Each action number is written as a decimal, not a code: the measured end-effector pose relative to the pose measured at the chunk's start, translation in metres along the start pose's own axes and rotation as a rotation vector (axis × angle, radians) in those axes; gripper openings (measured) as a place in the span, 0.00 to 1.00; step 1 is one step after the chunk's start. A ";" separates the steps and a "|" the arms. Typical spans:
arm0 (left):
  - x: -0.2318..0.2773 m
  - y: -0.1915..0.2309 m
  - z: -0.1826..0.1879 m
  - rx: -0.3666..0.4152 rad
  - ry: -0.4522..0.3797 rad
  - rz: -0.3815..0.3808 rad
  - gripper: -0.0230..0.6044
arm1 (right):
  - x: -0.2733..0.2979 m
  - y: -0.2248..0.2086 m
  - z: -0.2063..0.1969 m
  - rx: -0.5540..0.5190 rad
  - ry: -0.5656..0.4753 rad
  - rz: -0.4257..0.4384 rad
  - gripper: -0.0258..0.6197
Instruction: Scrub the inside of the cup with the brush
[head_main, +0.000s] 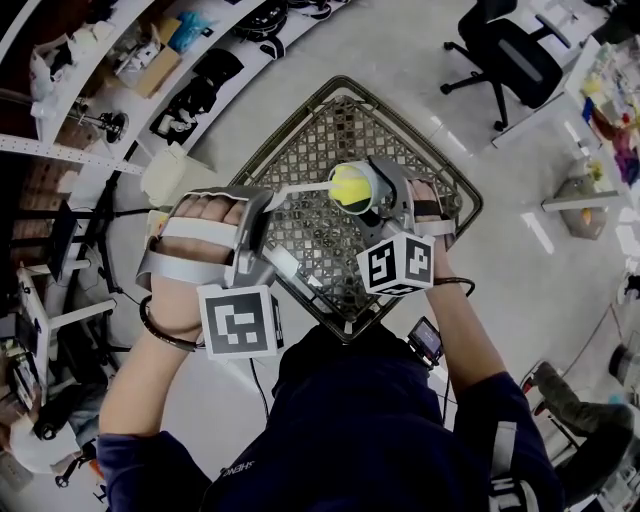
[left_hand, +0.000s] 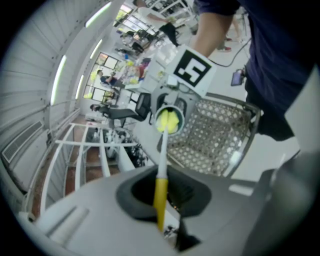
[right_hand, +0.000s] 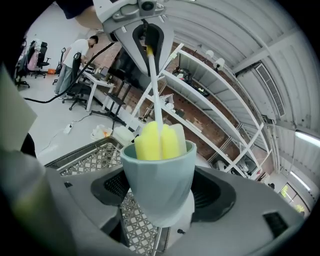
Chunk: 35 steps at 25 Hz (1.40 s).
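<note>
Cup (right_hand: 159, 172) sits clamped in your right tongs (right_hand: 159, 197) above the wire basket (head_main: 330, 140), mouth facing your left tongs (left_hand: 161, 197), which grip the brush (right_hand: 156, 141) handle so its yellow sponge reaches inside.

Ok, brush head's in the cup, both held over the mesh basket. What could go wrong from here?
The right claw grips the cup low down, so hard sideways scrubbing could lever it loose and drop it onto the mesh basket. The left claw holds the brush at the far end of its thin handle, which may flex or twist in the grip.
</note>
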<state>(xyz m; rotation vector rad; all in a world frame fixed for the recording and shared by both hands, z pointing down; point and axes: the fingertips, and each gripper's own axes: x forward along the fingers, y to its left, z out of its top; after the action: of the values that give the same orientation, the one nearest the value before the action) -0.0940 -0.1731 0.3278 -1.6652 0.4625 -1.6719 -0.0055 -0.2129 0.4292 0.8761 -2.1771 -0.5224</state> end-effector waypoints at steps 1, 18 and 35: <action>0.001 -0.001 -0.002 -0.006 0.010 -0.008 0.09 | -0.001 -0.001 0.002 -0.001 -0.004 -0.001 0.59; -0.002 -0.012 0.011 -0.016 -0.050 -0.057 0.08 | 0.001 0.003 -0.007 0.000 0.015 0.016 0.59; -0.003 -0.019 0.008 -0.149 -0.088 -0.091 0.08 | -0.004 -0.009 -0.022 0.048 0.030 0.021 0.59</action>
<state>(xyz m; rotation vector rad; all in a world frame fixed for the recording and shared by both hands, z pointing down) -0.0908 -0.1562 0.3394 -1.8859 0.4852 -1.6550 0.0173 -0.2179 0.4367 0.8805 -2.1769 -0.4450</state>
